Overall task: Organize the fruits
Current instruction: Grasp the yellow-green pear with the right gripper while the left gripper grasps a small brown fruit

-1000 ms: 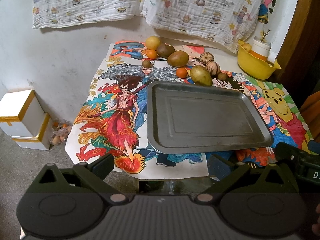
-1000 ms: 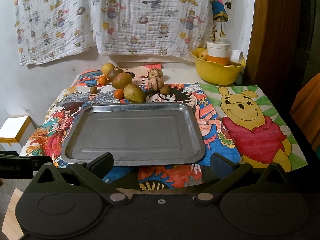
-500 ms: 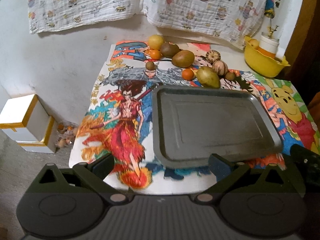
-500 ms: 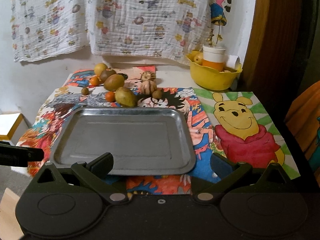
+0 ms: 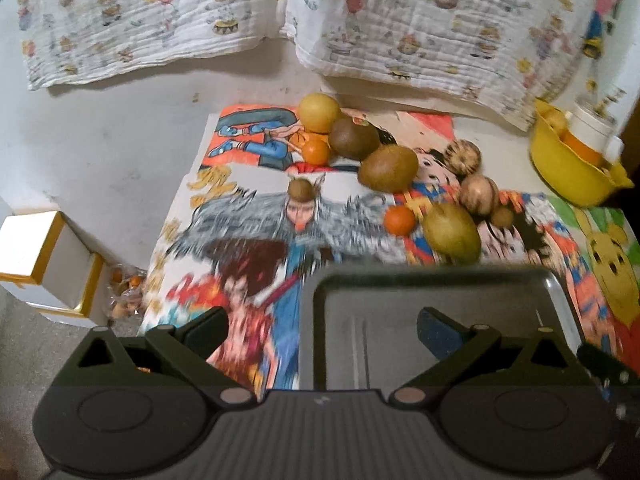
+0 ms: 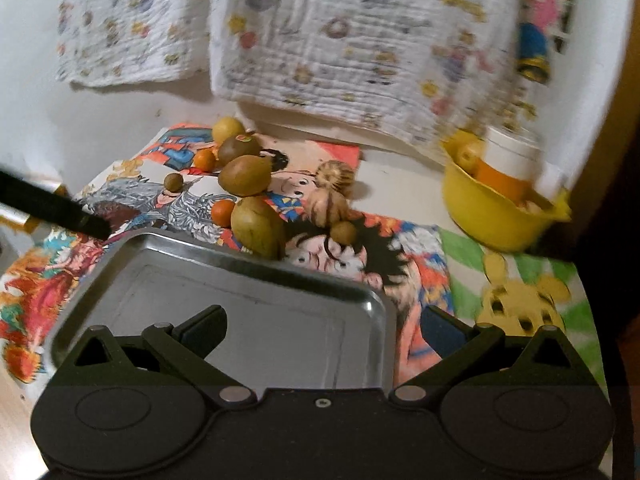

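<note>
Fruit lies in a loose cluster beyond the far edge of the metal tray point(image 5: 440, 292), which serves as the reference landmark. The tray is bare and rests on a table covered with cartoon posters point(image 5: 256, 216).

Left gripper point(image 5: 322, 328): fingers spread wide apart, holding nothing. It hovers over the near left corner of the tray, with the left finger over the poster and the right finger over the tray floor. All fruit sits ahead of it, well apart from the fingertips.

Right gripper point(image 6: 324, 326): fingers likewise spread wide and holding nothing. It hovers over the near right part of the tray point(image 6: 224, 292); its right finger lies past the tray's right rim.

Fruit positions relative to the tray:
- Green-brown pear point(image 5: 451, 232) point(image 6: 258, 226): just beyond the far rim, the closest fruit; contact with the rim cannot be determined.
- Small orange point(image 5: 400, 220): just left of that pear.
- Two ribbed striped fruits point(image 5: 478, 194) and one small brown fruit point(image 5: 502, 216): behind and right of the pear.
- Second brown pear point(image 5: 387, 168), dark brown fruit point(image 5: 354, 138), yellow fruit point(image 5: 319, 113) and another small orange point(image 5: 315, 150): farther back, near the wall.
- Small brown round fruit point(image 5: 301, 189): apart, left of the group.

Yellow bowl point(image 5: 572, 168) stands beyond the tray's far right corner and contains a white-and-orange container.
</note>
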`<state>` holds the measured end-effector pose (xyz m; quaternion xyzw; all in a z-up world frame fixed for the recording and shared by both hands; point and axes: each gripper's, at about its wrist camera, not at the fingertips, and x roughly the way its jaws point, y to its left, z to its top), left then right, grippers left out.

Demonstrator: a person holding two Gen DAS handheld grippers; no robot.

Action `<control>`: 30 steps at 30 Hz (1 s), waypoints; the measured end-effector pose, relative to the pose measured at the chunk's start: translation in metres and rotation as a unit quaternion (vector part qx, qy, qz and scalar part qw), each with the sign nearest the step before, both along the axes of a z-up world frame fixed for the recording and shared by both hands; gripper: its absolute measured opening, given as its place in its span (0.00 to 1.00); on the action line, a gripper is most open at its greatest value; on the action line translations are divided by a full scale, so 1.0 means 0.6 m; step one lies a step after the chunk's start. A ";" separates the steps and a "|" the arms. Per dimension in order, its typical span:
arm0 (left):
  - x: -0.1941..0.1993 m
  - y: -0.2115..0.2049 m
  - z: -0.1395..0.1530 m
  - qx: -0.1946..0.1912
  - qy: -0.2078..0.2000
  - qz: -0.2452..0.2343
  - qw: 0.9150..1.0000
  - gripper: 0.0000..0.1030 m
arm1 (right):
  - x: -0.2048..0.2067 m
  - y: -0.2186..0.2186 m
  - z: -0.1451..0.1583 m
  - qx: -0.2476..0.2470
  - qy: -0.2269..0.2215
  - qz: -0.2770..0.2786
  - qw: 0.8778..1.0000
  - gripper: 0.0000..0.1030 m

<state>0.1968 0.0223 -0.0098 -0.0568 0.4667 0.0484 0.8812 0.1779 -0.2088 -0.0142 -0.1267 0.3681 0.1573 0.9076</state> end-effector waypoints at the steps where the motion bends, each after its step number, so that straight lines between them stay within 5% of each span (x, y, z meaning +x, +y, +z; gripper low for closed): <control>1: 0.018 0.001 -0.003 -0.001 0.004 0.004 1.000 0.99 | 0.016 0.002 -0.004 -0.001 0.003 0.013 1.000 1.00; 16: 0.181 0.031 -0.045 -0.030 0.033 0.077 0.996 0.99 | 0.193 0.090 -0.053 -0.048 0.024 0.201 0.978 0.95; 30: 0.255 0.058 -0.099 -0.001 0.046 0.104 0.994 0.93 | 0.254 0.139 -0.102 -0.015 0.094 0.214 0.972 0.75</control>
